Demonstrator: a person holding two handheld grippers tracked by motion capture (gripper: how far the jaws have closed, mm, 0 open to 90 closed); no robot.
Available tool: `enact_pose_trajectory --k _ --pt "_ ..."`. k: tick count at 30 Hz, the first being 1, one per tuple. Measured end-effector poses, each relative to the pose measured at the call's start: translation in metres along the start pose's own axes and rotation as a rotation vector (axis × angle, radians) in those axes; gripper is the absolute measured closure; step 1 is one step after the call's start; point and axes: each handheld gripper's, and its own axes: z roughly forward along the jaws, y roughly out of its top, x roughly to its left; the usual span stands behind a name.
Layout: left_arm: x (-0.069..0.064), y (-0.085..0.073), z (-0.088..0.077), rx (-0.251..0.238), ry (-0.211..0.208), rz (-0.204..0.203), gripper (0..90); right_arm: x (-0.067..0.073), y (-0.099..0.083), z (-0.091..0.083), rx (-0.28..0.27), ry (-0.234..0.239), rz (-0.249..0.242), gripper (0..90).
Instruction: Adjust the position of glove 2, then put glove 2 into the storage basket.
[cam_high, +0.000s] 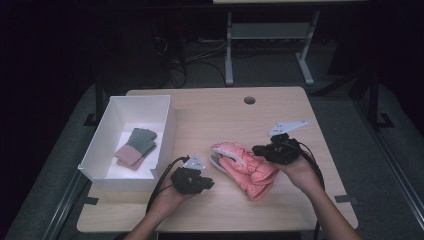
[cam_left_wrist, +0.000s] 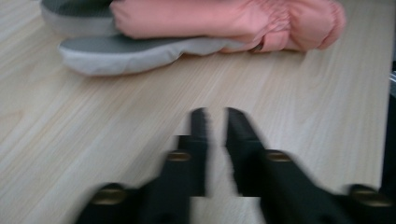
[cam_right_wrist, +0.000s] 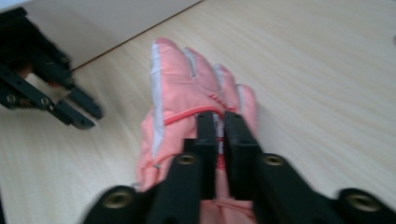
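The pink padded glove (cam_high: 246, 167) lies flat on the table (cam_high: 210, 120), beside the white box (cam_high: 131, 135); it looks light, soft and puffy, likely to sag. My right gripper (cam_right_wrist: 219, 122) is pinched shut on its back near the cuff, a good bunched hold, while my left gripper (cam_left_wrist: 215, 122) hangs closed and empty just short of the fingertips.

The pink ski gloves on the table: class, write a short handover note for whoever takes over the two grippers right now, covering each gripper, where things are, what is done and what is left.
Left gripper: shut, holding nothing, on the table near the gloves' fingertips.
Right gripper: jaws together over the back of the pink ski gloves; whether they pinch the fabric cannot be told.
The gloves lie stacked on the table, right of the white box.
Done: a grey-and-pink knitted pair is already in the box.
Left: probably move the ski gloves into the box too.
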Motion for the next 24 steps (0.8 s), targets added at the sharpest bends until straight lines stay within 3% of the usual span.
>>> enact_pose_trajectory --k 4,6,13,18,24 --pt "-0.007 0.008 0.003 0.005 0.0 0.025 89.8 -0.011 -0.009 -0.011 -0.007 -0.016 -0.012 90.0" --pt "-0.012 0.011 0.008 -0.006 -0.015 0.014 89.8 -0.015 -0.014 -0.013 0.0 -0.027 -0.005 90.0" --pt "-0.025 0.025 0.032 0.052 -0.049 0.064 89.8 -0.03 -0.048 -0.025 0.032 -0.051 0.024 90.0" --pt "-0.035 0.031 0.05 0.062 -0.078 0.063 89.8 -0.039 -0.07 -0.023 0.076 -0.049 0.055 90.0" --pt "-0.046 0.038 0.061 0.06 -0.102 0.085 89.8 -0.039 -0.077 -0.01 0.136 -0.029 0.053 90.0"
